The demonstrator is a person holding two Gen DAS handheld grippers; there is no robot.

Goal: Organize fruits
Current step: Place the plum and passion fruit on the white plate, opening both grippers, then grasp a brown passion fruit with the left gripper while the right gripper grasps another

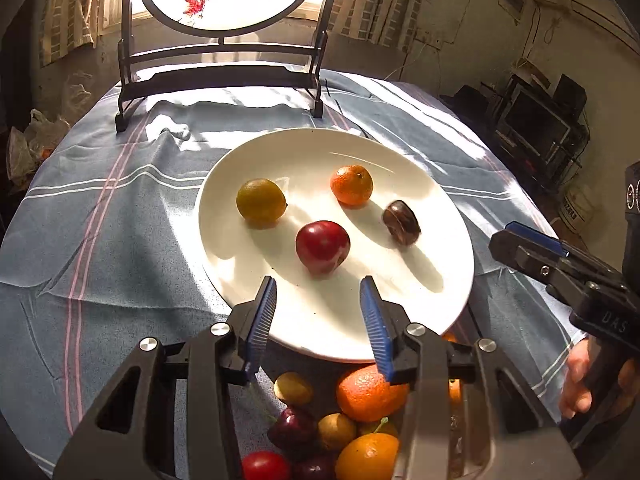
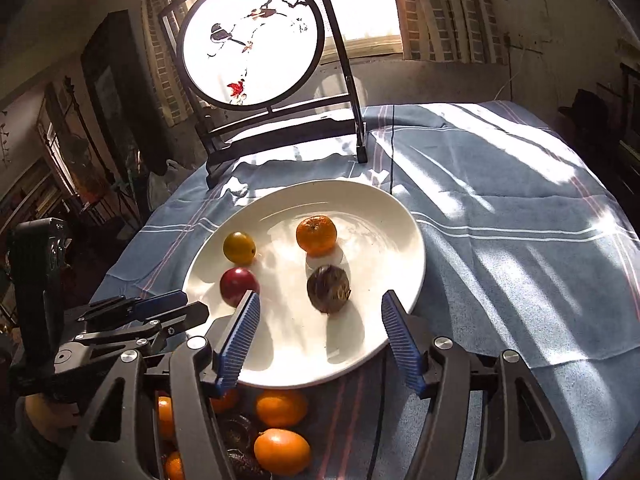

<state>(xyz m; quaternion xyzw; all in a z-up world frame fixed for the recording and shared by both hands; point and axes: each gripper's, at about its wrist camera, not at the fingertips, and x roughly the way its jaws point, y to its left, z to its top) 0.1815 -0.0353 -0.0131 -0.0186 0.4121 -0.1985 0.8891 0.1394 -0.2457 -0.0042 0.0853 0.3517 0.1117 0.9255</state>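
A white plate [image 1: 400,320] [image 2: 360,208] holds a yellow-green fruit [image 1: 261,201] [image 2: 239,247], an orange mandarin [image 1: 351,184] [image 2: 316,234], a red plum [image 1: 322,246] [image 2: 237,285] and a dark brown fruit [image 1: 401,222] [image 2: 329,289], which looks blurred. My left gripper [image 1: 319,312] is open and empty over the plate's near edge. My right gripper [image 2: 320,334] is open and empty just behind the brown fruit; it also shows in the left wrist view [image 1: 520,240]. A pile of oranges, cherries and small fruits [image 1: 368,394] [image 2: 282,452] lies below the grippers.
A round painted screen on a dark stand [image 1: 224,76] [image 2: 256,44] stands at the table's far side. The blue striped tablecloth [image 1: 120,220] [image 2: 520,240] covers the round table. Dark furniture [image 1: 536,120] stands to the right, beyond the table edge.
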